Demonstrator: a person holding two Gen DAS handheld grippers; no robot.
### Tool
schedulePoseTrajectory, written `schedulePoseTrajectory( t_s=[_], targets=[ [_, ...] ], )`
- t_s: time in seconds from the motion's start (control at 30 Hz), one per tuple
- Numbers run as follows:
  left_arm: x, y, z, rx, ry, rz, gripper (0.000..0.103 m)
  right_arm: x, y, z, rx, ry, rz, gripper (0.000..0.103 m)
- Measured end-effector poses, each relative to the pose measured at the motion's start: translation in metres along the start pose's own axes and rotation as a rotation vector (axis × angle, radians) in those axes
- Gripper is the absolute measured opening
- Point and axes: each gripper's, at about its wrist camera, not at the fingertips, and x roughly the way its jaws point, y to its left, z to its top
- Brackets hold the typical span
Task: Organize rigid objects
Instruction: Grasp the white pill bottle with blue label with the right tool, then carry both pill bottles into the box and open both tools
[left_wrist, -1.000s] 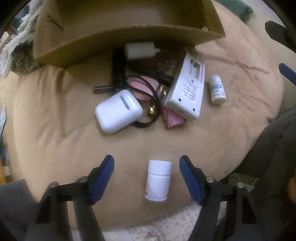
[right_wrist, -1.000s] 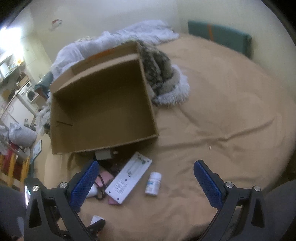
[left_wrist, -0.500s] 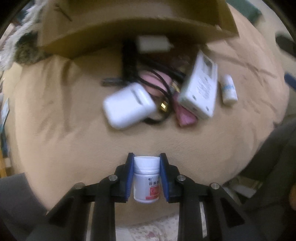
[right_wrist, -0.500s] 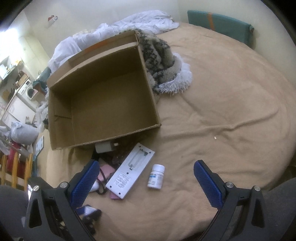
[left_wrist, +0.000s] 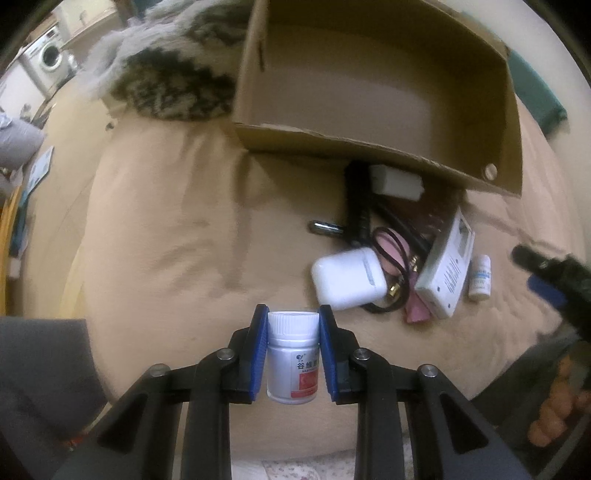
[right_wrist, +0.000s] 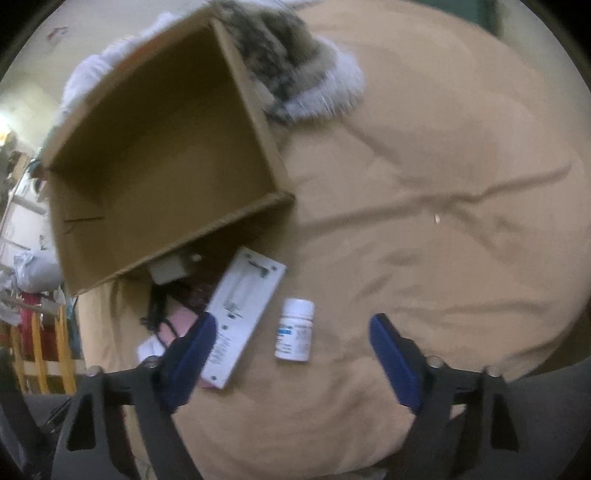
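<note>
The left gripper (left_wrist: 293, 349) pinches a white pill bottle (left_wrist: 293, 363) between both blue pads, cap pointing away from the camera. The open cardboard box (left_wrist: 513, 122) lies toward 1 o'clock from this gripper, beyond the pile of loose items on the tan bed cover (left_wrist: 166, 229).

The right gripper (right_wrist: 291, 354) is spread, jaws closing, pads not yet touching anything. A small blue-labelled bottle (right_wrist: 294, 329) lies on its side between the pads, nearer the left pad. Its long axis runs roughly 12 to 6 o'clock, cap at 12, so the pads would meet its sides. A white flat device (right_wrist: 243, 310) lies just beside the bottle at 9 o'clock and partly behind the left pad, and could likely be caught.
</note>
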Motion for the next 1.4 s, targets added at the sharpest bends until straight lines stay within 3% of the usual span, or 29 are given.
schedulePoseTrajectory(
  t_s=[0.2,0.4,0.47,0.5,0.53,0.57,0.97,1.23,1.4],
  targets=[
    [-0.003,0.004,-0.001,-0.037,-0.001,0.007,0.024,0.021,-0.013,0.002,0.084,0.062,-0.006,0.079],
    [0.000,0.001,0.001,-0.045,0.001,0.006,0.024,0.048,-0.006,0.000,0.052,0.130,-0.044,0.070],
    [0.002,-0.003,0.001,-0.039,0.000,0.005,0.024,0.059,-0.002,-0.002,0.036,0.156,-0.074,0.054],
    [0.000,-0.004,0.000,-0.035,-0.007,0.008,0.024,0.062,0.001,-0.003,0.024,0.160,-0.087,0.052],
    [-0.001,-0.004,-0.001,-0.032,-0.015,0.012,0.024,0.061,0.005,-0.002,0.004,0.151,-0.086,0.034],
    [-0.002,-0.005,-0.002,-0.033,-0.021,0.012,0.024,0.059,0.009,-0.002,-0.013,0.145,-0.071,0.028],
    [-0.026,0.011,-0.003,-0.030,-0.057,0.026,0.024,0.010,0.037,-0.010,-0.109,0.020,-0.109,0.028],
    [-0.040,0.016,0.015,-0.053,-0.107,0.030,0.024,-0.032,0.022,-0.001,-0.075,-0.051,-0.018,0.028],
    [-0.053,0.003,0.037,-0.063,-0.144,0.023,0.024,-0.059,0.036,0.018,-0.172,-0.127,0.046,0.028]
  ],
)
